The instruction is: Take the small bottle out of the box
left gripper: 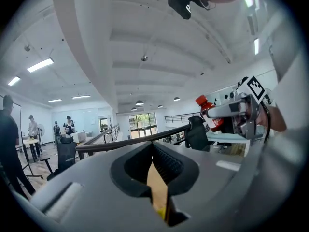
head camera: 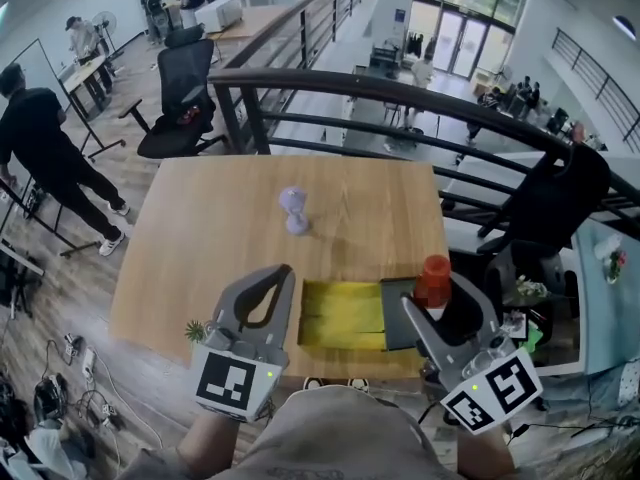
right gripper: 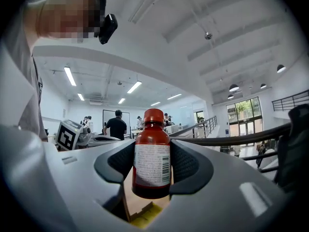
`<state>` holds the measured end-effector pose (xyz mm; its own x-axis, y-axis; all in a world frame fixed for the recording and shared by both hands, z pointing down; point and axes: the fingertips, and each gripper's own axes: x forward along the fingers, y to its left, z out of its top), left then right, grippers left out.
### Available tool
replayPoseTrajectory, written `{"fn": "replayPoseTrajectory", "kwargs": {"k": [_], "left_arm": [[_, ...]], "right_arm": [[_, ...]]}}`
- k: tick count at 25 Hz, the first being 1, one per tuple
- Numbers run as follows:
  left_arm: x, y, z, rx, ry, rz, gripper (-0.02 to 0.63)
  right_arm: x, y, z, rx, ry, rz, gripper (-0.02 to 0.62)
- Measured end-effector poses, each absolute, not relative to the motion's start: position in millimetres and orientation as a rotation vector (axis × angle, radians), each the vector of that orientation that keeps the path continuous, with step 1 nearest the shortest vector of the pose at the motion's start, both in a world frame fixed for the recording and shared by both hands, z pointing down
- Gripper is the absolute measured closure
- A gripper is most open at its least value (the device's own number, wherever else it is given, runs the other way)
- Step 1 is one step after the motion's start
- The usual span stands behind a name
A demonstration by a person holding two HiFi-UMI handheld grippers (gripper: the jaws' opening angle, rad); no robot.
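Small bottle (right gripper: 151, 149), clamped in right tool (right gripper: 152, 167), is best lifted straight from the box (head camera: 343, 315) below — left tool (head camera: 286, 271) closed.

We see a wooden table (head camera: 200, 238) with a small purple object (head camera: 294, 210) standing near its middle. Behind it are a dark railing (head camera: 400, 93) and a black office chair (head camera: 183, 98). A person in black (head camera: 45, 158) stands at far left.

bright, ceiling strips + windows | fisheye warp at edges | faces mosaicked
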<state>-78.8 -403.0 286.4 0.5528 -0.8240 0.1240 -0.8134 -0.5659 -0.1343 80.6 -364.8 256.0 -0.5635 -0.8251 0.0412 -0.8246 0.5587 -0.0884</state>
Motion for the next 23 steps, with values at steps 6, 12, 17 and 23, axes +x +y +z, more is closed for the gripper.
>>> {"fn": "replayPoseTrajectory", "kwargs": {"k": [6, 12, 17, 23], "left_arm": [[-74, -396, 307, -2.753, 1.450, -0.327, 0.606], [-73, -392, 309, -2.717, 1.445, -0.347, 0.606], [-76, -391, 309, -2.719, 1.488, -0.352, 0.606], [-73, -391, 304, -2.707, 1.498, -0.348, 0.606]], "right_arm": [[82, -364, 278, -1.480, 2.804, -0.237, 0.373], [87, -363, 288, -1.479, 2.810, -0.268, 0.373], [87, -363, 293, -1.454, 2.828, -0.297, 0.371], [91, -363, 292, -1.451, 2.828, -0.294, 0.373]]}}
